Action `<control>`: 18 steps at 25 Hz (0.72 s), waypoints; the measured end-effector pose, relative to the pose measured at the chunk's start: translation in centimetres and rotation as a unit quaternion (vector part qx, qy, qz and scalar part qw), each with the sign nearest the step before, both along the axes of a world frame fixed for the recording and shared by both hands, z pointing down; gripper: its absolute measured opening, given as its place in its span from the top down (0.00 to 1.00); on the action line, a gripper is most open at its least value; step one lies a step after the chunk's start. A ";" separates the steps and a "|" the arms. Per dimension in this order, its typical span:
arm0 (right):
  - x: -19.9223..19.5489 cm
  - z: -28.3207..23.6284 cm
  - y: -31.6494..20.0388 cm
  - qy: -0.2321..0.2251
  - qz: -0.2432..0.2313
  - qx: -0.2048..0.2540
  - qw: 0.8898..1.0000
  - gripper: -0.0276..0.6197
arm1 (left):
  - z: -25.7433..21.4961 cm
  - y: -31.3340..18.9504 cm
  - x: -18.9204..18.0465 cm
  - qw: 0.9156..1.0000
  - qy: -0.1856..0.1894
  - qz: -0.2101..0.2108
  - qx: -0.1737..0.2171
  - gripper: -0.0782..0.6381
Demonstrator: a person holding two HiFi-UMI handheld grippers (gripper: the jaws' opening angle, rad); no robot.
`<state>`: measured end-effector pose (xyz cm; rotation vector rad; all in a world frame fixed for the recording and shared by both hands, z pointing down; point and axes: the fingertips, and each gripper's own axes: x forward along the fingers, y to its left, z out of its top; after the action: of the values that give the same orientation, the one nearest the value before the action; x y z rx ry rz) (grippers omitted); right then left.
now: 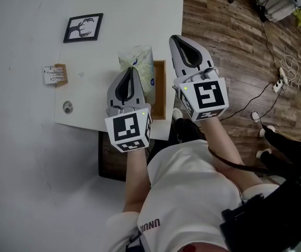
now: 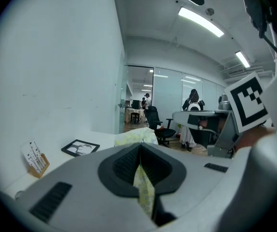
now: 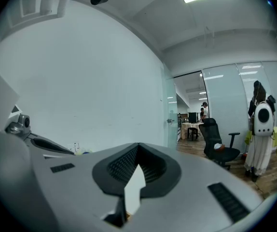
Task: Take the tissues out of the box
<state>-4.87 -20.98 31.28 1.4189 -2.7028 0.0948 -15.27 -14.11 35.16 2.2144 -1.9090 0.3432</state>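
**Both grippers pinch sheets by the tissue box**

At centre frame in the head view, the left gripper [image 1: 131,71] is clamped shut on a yellow-patterned tissue [image 2: 144,190]. Just right of it, the right gripper [image 1: 175,40] is closed on a white sheet [image 3: 134,186]. The wooden tissue box [image 1: 160,88] sits at the white table's [image 1: 35,62] lower edge, with bunched tissue [image 1: 137,61] at its upper left.

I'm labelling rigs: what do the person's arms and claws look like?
The left claw and right claw are grey tapered shells with black ribbed pads, each backed by a white cube of black square markers. The shirt is white, short-sleeved.
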 end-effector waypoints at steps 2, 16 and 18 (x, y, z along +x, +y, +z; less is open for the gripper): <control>0.0 0.0 0.0 0.000 0.001 0.000 1.000 0.94 | -0.2 0.0 0.0 1.000 0.000 0.001 0.004 0.87; 0.2 0.2 -0.2 0.014 0.008 -0.001 1.000 0.94 | -0.4 0.0 0.0 1.000 0.001 0.004 0.008 0.87; 0.3 0.2 -0.2 0.014 0.010 -0.001 1.000 0.94 | -0.5 0.0 0.1 1.000 0.001 0.004 0.009 0.87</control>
<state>-4.55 -21.13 31.49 1.4352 -2.6668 0.0781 -15.20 -14.11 34.65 2.2337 -1.9092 0.3277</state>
